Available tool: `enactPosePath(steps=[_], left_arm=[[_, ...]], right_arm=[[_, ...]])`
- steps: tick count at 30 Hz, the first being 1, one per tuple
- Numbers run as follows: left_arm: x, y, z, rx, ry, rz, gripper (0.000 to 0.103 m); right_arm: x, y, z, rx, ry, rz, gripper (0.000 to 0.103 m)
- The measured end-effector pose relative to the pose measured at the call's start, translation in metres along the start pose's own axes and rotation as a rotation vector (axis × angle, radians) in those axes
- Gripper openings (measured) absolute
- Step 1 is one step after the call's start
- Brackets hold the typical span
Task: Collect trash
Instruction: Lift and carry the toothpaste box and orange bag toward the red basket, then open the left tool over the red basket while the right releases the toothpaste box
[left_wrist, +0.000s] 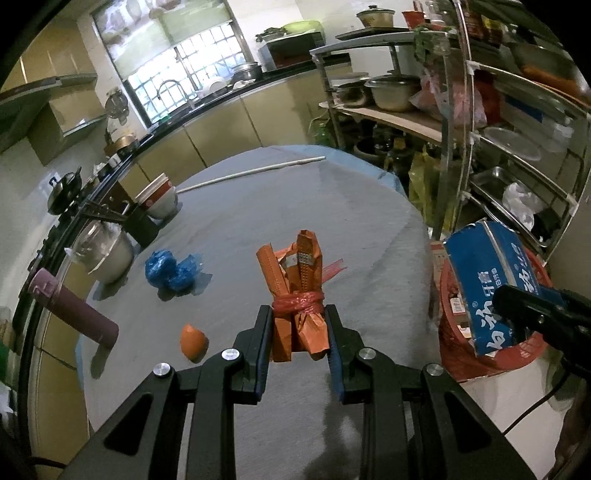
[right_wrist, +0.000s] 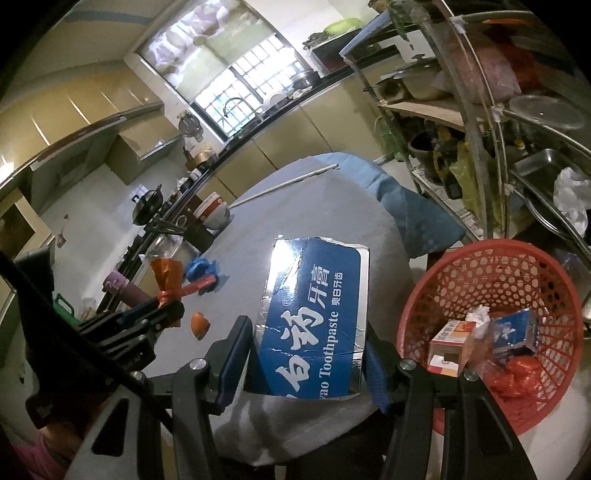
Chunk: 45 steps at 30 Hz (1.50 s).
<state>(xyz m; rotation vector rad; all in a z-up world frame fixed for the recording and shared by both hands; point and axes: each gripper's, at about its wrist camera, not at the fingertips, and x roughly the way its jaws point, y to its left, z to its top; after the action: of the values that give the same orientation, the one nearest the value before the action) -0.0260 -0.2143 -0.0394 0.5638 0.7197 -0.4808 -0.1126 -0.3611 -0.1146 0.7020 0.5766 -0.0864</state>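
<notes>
Over the grey-covered table (left_wrist: 332, 221), two pieces of trash are carried at once; entries follow.

Item, toothpaste box (right_wrist: 314, 317): blue, flattened, foil-edged; clamped across its width by the right gripper (right_wrist: 306, 354), jaws set moderately wide and pressed on both long edges; held above the table's near edge, just beside the red basket (right_wrist: 436, 295), not yet over its mouth.

Item, orange wrapper bundle (left_wrist: 299, 295): crumpled, tied round the middle with a red plastic strip; pinched at its lower end by the left gripper (left_wrist: 299, 350), jaws drawn as narrow as the bundle allows; held upright, clear of the table, near its middle.

Item, red basket: perforated plastic, standing off the table's right edge; already holding a small carton, another blue box, white tissue and red plastic.

Items left on the table: blue plastic wad (left_wrist: 173, 271); orange peel (left_wrist: 192, 341).

Handling note, judged: the box is best brought fully over the basket mouth and tipped long end down before release, since a wide flat panel may catch on the rim and slide outside; the jaws should be opened only when the lower edge is inside the rim. The bundle is best delivered second, so that the two grippers are not crowded over one opening; its loose red tail may snag on a pad.
</notes>
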Motion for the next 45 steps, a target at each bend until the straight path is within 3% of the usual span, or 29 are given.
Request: enactPosePath(steps=[19,45], left_arm=[[0.001,-0.054,0.016,0.120,-0.028,-0.041,0.029],[0.015,-0.136,0.041,0.266,-0.015,-0.170,0.029]], right_arm=[[-0.031,-0.049,0.007,0.089,-0.075,-0.066,0.060],[-0.073,-0.119,0.010,0.212,-0.133,-0.182,0.060]])
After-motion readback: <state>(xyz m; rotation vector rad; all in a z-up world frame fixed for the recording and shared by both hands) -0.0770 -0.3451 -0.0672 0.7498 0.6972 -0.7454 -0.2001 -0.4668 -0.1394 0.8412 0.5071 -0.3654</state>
